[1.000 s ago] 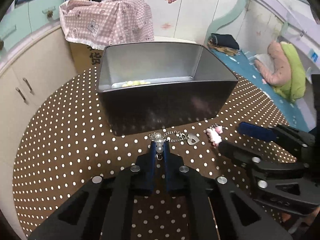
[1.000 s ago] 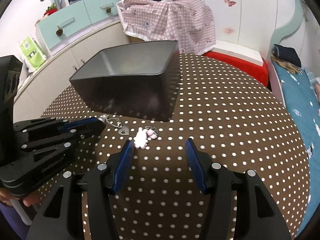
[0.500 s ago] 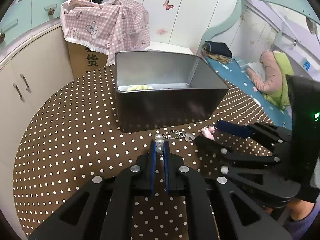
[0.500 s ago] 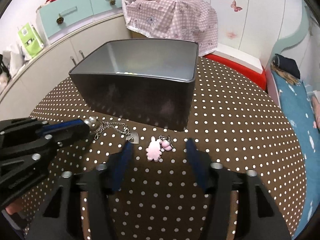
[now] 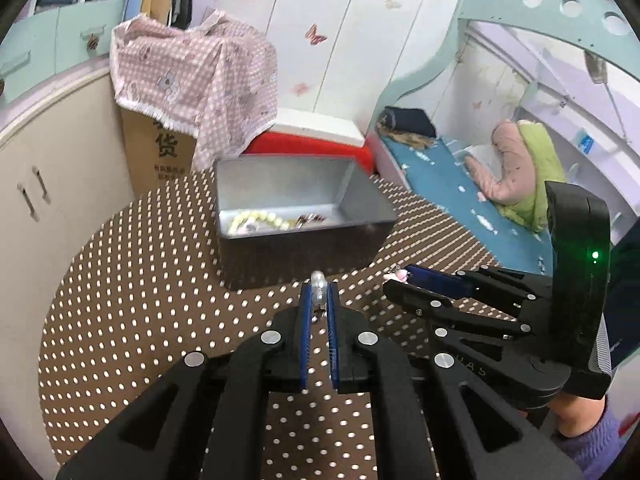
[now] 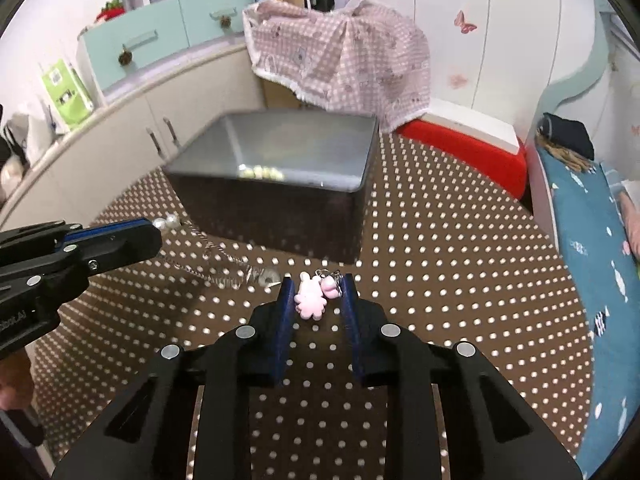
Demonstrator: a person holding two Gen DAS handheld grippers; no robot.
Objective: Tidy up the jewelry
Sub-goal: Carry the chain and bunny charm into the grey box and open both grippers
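Note:
My left gripper [image 5: 319, 289] is shut on a pearl bracelet [image 5: 318, 283] and holds it raised above the dotted table. In the right wrist view its pearls [image 6: 167, 222] stick out of the left gripper's tip and its silver chain [image 6: 224, 264] hangs down toward the table. My right gripper [image 6: 317, 289] is open, with its fingers on either side of a pink bunny charm [image 6: 309, 297] that lies on the table. A grey metal box [image 5: 288, 216] behind holds yellow beads [image 5: 256, 220] and other small pieces.
The round table has a brown cloth with white dots [image 6: 440, 240]. Cream cabinets [image 6: 120, 128] curve round its left side. A cardboard box under a pink checked cloth [image 5: 192, 80], a red stool [image 6: 460, 148] and a blue bed [image 5: 460, 200] stand beyond.
My left gripper has lifted and pulled back with the bracelet, dragging its chain up off the table. My right gripper has moved forward so the pink charm now lies between its fingers.

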